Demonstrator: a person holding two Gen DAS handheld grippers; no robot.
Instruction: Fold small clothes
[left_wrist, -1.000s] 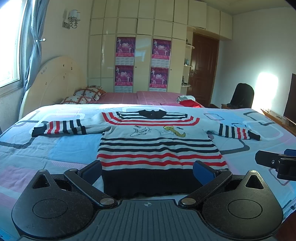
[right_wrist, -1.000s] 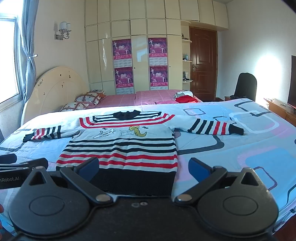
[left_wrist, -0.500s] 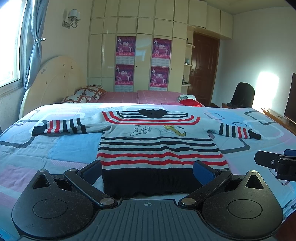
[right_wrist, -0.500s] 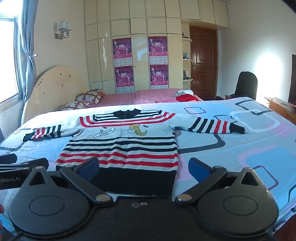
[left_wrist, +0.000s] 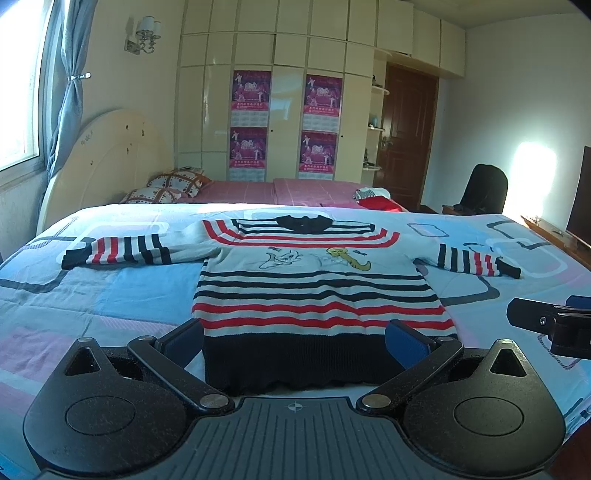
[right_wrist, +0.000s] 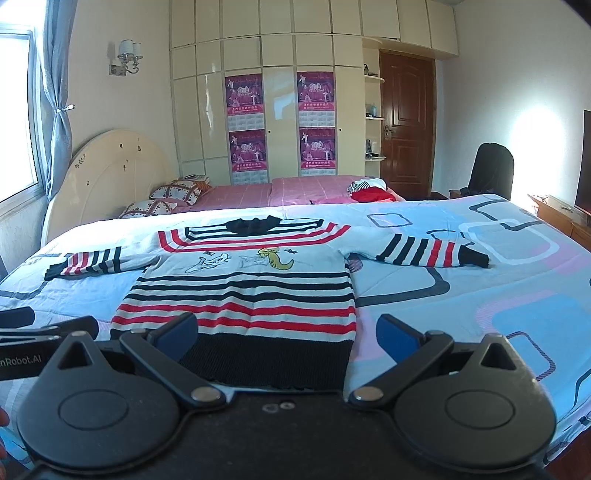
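A small striped sweater (left_wrist: 317, 288) (right_wrist: 240, 291) lies flat, face up, on the blue patterned bedspread (left_wrist: 110, 291) (right_wrist: 480, 295), both sleeves spread out sideways and its dark hem nearest me. My left gripper (left_wrist: 295, 338) hovers open just before the hem, its blue pads wide apart with nothing between them. My right gripper (right_wrist: 286, 332) is open too, over the hem's right part. Each gripper shows at the edge of the other's view: the right gripper (left_wrist: 550, 326), the left gripper (right_wrist: 33, 332).
Behind the bedspread lie a pink sheet (left_wrist: 295, 190), patterned pillows (left_wrist: 166, 186) by a cream headboard (left_wrist: 107, 166) and a red garment (left_wrist: 376, 201). A wardrobe with posters (left_wrist: 284, 122), a brown door (left_wrist: 408, 133), a black chair (left_wrist: 484, 188) and a wooden stand (left_wrist: 554, 232) stand further off.
Both views have shifted very slightly; the sweater sits a touch lower in frame. Both grippers stay open and the sweater has not moved.
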